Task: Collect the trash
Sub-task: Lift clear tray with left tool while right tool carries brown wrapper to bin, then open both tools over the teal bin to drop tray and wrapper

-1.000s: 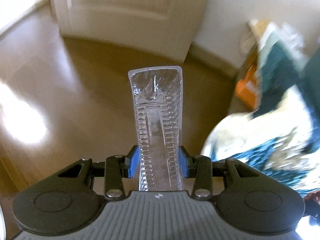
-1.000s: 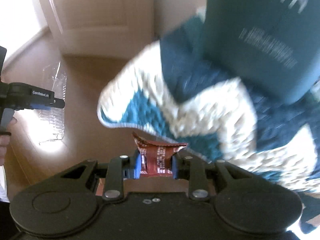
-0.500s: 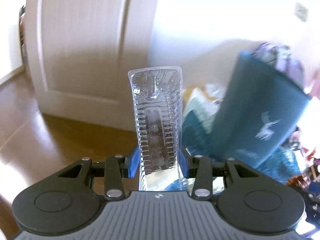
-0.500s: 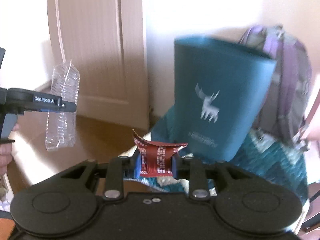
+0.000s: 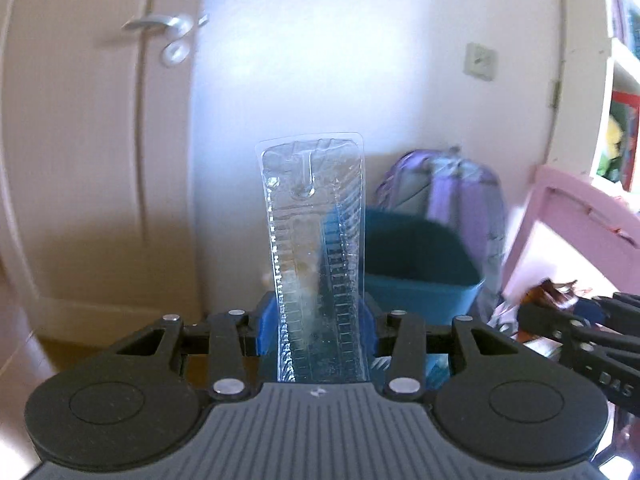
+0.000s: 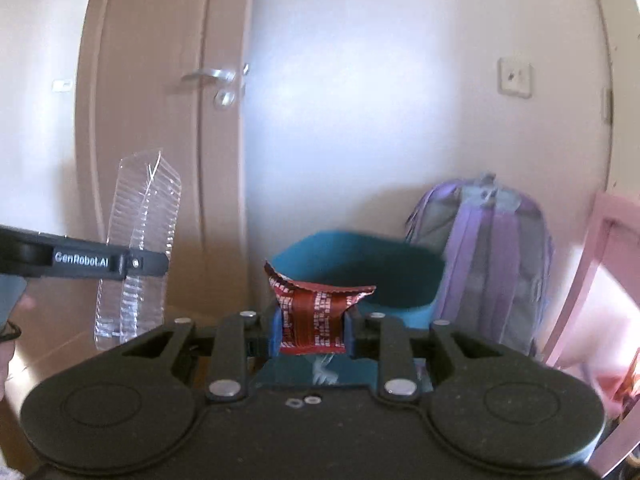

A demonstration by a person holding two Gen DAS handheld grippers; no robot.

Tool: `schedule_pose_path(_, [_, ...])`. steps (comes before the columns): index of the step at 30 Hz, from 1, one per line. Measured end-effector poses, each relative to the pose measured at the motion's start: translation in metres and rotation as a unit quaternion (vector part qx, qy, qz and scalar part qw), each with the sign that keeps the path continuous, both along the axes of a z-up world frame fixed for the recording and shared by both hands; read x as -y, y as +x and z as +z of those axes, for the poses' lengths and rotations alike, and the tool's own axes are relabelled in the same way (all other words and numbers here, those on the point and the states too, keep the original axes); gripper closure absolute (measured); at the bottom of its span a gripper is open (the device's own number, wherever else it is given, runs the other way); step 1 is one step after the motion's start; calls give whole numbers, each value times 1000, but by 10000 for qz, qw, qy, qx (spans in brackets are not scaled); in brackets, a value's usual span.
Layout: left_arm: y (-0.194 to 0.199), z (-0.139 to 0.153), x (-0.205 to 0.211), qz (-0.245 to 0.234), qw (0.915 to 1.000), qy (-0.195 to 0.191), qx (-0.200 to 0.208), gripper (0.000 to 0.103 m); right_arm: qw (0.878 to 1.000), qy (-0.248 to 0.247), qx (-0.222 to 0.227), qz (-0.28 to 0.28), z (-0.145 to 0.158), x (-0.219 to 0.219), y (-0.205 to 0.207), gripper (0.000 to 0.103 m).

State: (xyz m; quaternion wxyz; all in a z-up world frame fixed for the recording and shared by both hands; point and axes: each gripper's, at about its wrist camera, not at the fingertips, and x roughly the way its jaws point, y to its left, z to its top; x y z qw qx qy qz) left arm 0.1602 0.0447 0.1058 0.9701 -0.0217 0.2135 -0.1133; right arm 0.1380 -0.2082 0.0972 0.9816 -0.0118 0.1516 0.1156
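Observation:
My left gripper (image 5: 316,322) is shut on a clear ribbed plastic tray (image 5: 314,240) that stands upright between its blue pads. My right gripper (image 6: 312,330) is shut on a crumpled red-brown wrapper (image 6: 316,308). A teal bin (image 5: 416,268) with an open top stands on the floor by the wall, ahead of both grippers and lower; in the right wrist view the teal bin (image 6: 360,268) sits just behind the wrapper. The left gripper (image 6: 136,264) with its clear tray (image 6: 136,248) shows at the left of the right wrist view, and the right gripper (image 5: 536,312) at the right edge of the left wrist view.
A purple backpack (image 6: 492,264) leans on the wall right of the bin. A beige door (image 6: 160,120) with a metal handle (image 6: 210,76) is at the left. Pink furniture (image 5: 580,232) and shelves (image 5: 620,80) stand at the right. A person's hand (image 6: 12,320) holds the left gripper.
Both grippers have tilted up and closed in on the teal bin; its open top now shows. The patterned rug has dropped out of sight. Both items stay held.

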Motion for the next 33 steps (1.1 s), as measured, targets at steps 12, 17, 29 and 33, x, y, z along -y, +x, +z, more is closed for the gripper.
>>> schedule_pose_path(12, [69,44,69,-486,9987,-25,172,60,9980,-138,311,-527,42,35,55,76])
schedule_pose_path(17, [112,43,88,-442,9990,46,43,60,9982,-211,103,-543,29,36,91,76])
schedule_pose_path(29, [205,-22,113,-276,9956,217,-867,60,9949,-484,-773,-440,-28,29,160,77])
schedule_pose_path(33, [221,-46,117,-269,9927,337,-1129,60,9930,-521,-963,-450,-37,27,170,76])
